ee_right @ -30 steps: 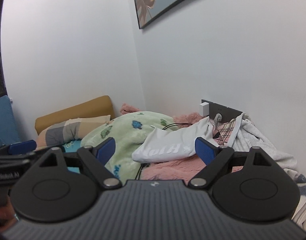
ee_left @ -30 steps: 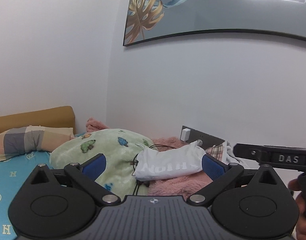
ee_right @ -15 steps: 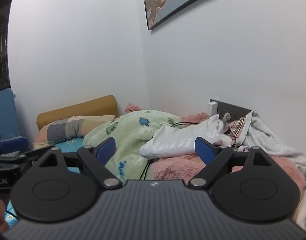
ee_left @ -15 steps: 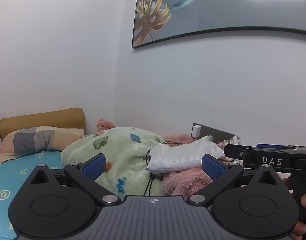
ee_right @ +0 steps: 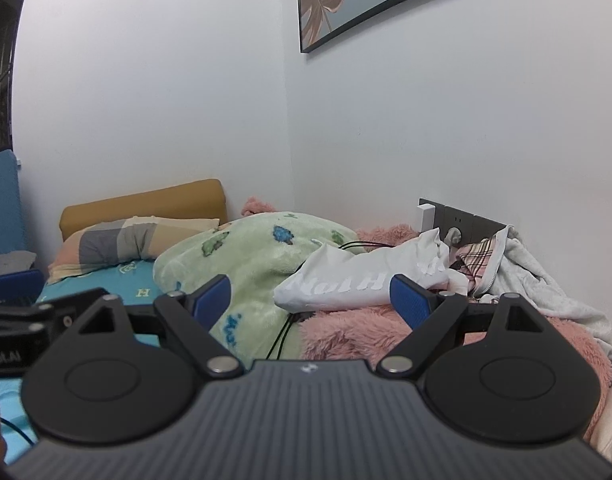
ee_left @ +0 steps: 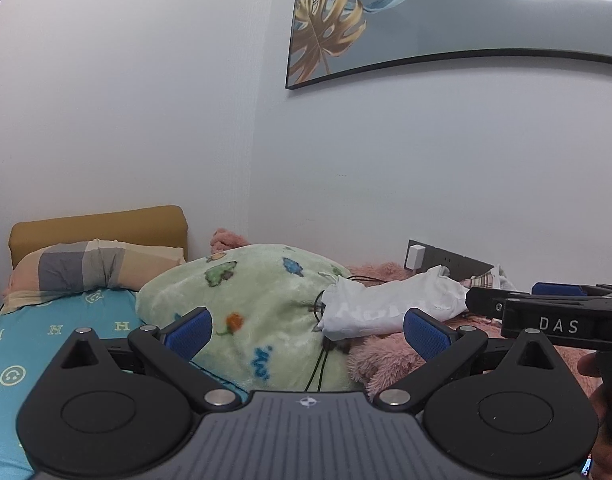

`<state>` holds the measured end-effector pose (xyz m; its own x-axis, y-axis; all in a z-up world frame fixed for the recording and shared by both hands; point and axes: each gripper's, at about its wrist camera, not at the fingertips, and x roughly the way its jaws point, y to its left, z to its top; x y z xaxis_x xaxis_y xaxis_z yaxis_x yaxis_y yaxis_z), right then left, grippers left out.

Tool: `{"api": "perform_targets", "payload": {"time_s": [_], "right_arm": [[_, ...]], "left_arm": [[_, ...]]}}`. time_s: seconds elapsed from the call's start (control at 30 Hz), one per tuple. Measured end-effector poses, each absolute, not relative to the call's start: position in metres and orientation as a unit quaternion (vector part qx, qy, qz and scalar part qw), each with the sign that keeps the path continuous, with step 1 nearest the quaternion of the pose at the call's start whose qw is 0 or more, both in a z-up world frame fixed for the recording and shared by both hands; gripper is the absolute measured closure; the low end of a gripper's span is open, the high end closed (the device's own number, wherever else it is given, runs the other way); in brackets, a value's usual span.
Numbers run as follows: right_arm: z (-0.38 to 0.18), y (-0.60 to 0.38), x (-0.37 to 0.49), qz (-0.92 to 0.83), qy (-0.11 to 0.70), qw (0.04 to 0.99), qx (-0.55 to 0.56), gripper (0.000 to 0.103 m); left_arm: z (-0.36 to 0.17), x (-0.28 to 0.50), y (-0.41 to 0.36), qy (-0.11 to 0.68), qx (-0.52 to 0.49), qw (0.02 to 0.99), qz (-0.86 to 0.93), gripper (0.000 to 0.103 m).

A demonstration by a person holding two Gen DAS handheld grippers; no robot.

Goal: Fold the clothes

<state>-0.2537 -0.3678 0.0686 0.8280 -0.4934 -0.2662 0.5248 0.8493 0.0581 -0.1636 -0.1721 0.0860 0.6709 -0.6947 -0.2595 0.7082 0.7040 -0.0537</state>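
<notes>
While my left tongs (ee_left: 307, 330) and right tongs (ee_right: 310, 296) gape empty, a white shirt (ee_right: 357, 278) lies at twelve o'clock; green blanket (ee_right: 250, 254) at eleven.

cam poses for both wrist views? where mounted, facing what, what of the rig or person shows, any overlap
Left wrist: on the left gripper, open, facing the wall across the bed; the right gripper and a hand show at right.
Right wrist: on the right gripper, open, facing the same wall; the left gripper shows at left.
Shared: white garment, green blanket, pink blanket, pillow, wall picture.
</notes>
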Motion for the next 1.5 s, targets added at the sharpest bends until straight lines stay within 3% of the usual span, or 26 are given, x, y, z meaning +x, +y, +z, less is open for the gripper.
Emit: {"api": "perform_targets", "payload": {"time_s": [1.5], "right_arm": [[0.069, -0.359, -0.272, -0.275, 0.138, 0.949, 0.071, 0.015]], "left_arm": [[0.098, -0.179, -0.162, 0.127, 0.020, 0.911, -0.392, 0.000]]}}
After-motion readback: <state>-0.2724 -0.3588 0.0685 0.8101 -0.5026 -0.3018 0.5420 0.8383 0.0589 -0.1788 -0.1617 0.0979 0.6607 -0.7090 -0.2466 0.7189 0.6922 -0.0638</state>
